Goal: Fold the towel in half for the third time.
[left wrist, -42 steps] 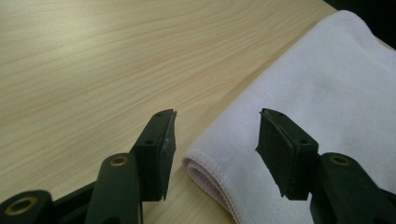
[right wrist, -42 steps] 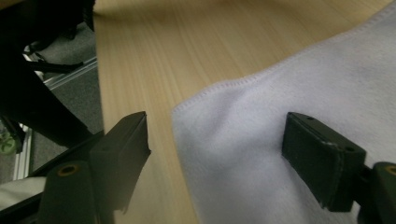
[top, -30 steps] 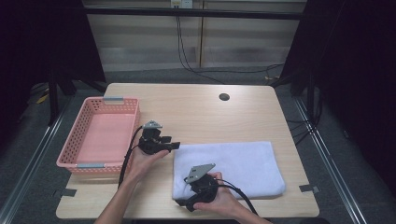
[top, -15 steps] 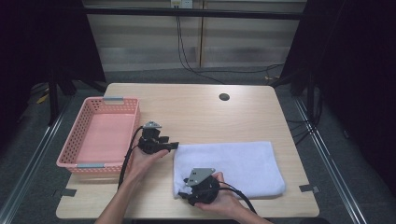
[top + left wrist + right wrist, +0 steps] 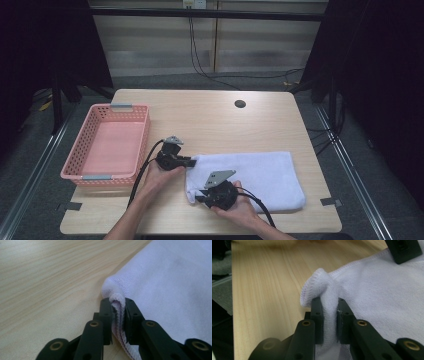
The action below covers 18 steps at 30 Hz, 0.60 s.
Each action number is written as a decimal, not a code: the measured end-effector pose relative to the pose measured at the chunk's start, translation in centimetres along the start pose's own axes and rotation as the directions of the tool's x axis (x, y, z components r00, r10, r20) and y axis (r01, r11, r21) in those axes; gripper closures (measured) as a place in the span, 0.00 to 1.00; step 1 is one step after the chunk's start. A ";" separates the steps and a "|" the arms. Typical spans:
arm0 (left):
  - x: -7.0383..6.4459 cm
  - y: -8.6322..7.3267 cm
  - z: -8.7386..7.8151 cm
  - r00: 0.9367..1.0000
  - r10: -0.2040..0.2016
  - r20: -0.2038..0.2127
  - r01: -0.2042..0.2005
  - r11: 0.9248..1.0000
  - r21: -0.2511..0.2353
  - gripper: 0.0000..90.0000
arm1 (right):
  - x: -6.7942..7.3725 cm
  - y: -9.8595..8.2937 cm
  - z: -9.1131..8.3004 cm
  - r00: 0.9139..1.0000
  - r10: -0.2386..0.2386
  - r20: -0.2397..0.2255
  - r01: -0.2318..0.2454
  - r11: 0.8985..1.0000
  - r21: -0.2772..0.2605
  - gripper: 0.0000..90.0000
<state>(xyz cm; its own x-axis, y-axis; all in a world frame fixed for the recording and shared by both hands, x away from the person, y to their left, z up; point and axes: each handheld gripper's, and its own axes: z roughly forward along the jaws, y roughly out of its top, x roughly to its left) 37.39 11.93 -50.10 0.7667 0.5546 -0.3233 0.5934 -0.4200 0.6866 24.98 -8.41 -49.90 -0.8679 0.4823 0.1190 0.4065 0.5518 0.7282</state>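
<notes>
Both grippers clamped on the towel (image 5: 255, 175) — left gripper (image 5: 192, 161) pinches its far-left corner, right gripper (image 5: 198, 198) pinches the near-left corner, fabric bunched between the jaws in each gripper view. Towel lies flat on the table (image 5: 210, 120), right of the pink basket (image 5: 87, 150) — not touching it.
</notes>
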 end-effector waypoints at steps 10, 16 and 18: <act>-0.9 2.2 -2.9 0.998 -0.046 0.048 0.051 0.991 -0.121 0.90 | -0.8 1.7 -2.6 0.996 0.075 -0.056 -0.080 0.992 -0.095 0.89; -1.6 3.2 -4.3 0.998 -0.050 0.033 0.054 0.989 -0.140 0.91 | -0.8 2.8 -3.9 0.993 0.086 -0.085 -0.099 0.982 -0.159 0.89; -1.8 3.7 -5.4 0.999 -0.048 0.025 0.052 0.986 -0.158 0.91 | -0.7 3.3 -4.0 0.992 0.085 -0.099 -0.102 0.979 -0.179 0.89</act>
<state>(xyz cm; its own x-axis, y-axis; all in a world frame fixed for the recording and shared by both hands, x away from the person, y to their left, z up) 36.90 13.25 -43.46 0.7430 0.5562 -0.3723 0.5861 -0.2720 0.7632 25.78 -9.63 -44.86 -0.8542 0.4580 0.2463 0.4348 0.3691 0.8214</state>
